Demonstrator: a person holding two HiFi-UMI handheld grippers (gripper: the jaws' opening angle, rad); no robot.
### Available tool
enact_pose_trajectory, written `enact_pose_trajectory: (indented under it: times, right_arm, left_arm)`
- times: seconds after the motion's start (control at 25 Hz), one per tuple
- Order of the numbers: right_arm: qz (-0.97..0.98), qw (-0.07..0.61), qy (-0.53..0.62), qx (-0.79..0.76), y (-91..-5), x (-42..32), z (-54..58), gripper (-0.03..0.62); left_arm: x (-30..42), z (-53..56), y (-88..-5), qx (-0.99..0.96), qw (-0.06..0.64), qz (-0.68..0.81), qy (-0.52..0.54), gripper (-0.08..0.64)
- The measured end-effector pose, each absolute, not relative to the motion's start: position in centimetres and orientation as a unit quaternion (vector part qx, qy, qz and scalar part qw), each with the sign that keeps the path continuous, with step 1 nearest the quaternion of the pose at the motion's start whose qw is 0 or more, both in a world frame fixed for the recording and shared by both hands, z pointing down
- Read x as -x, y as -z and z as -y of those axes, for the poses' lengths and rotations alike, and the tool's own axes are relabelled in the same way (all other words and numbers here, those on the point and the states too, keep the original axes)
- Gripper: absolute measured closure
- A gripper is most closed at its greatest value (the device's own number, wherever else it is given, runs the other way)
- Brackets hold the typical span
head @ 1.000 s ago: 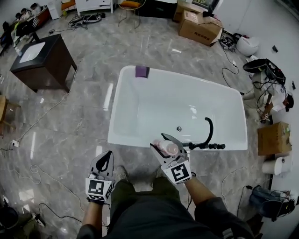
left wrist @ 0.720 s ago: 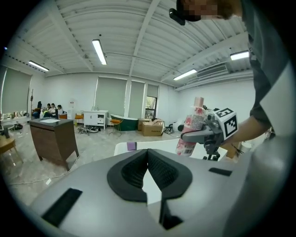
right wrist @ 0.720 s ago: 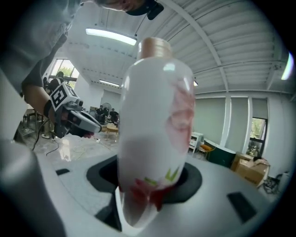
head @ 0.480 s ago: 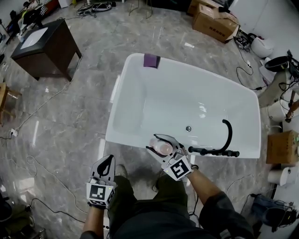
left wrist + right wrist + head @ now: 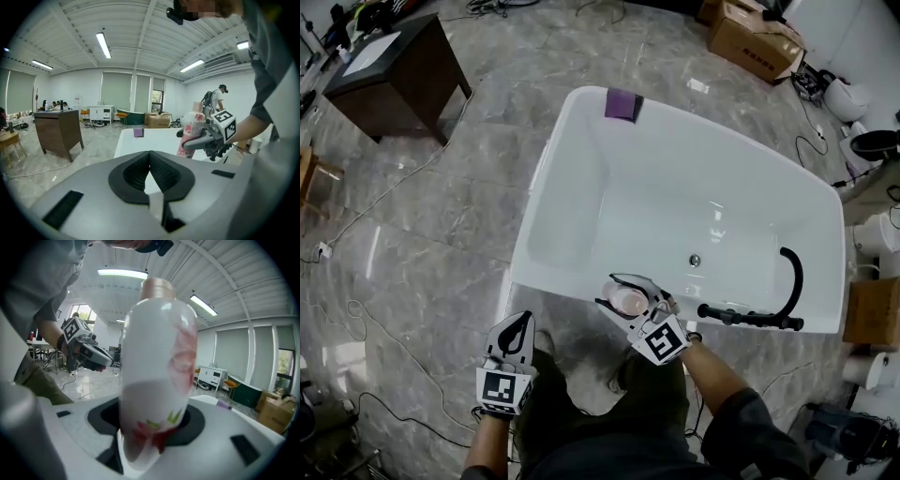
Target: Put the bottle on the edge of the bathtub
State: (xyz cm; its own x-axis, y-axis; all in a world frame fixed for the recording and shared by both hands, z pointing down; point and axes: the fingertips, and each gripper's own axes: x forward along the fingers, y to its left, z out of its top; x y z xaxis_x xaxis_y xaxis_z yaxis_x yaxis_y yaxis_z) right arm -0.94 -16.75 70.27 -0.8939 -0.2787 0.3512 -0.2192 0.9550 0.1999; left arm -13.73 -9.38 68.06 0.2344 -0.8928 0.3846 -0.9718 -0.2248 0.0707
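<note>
A white bottle with a pink flower print and a pinkish cap (image 5: 628, 299) (image 5: 157, 376) (image 5: 191, 133) stands upright between the jaws of my right gripper (image 5: 630, 298), which is shut on it. The bottle hangs just over the near rim of the white bathtub (image 5: 567, 286), left of the black tap (image 5: 769, 309). My left gripper (image 5: 514, 335) (image 5: 150, 169) is held low at the left, short of the tub, its jaws closed with nothing between them.
A purple block (image 5: 622, 103) lies on the tub's far rim. A dark wooden table (image 5: 394, 70) stands at the far left, cardboard boxes (image 5: 759, 39) at the back right. Cables (image 5: 384, 309) trail over the marble floor.
The head view has shifted, so the tub sits lower and further right in frame. The right gripper keeps the bottle over the near rim; the left gripper stays where it was.
</note>
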Motion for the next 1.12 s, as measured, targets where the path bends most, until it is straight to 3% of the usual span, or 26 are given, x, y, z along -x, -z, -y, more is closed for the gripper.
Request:
enact_pose_trajectory:
  times: [1.12]
  right_arm:
    - [0.976,0.198,0.065,-0.068,-80.5,3.0,16.9,0.364]
  left_arm:
    - [14.8,10.4,-77.2,-0.758,0.168,0.615,-0.140,0.558]
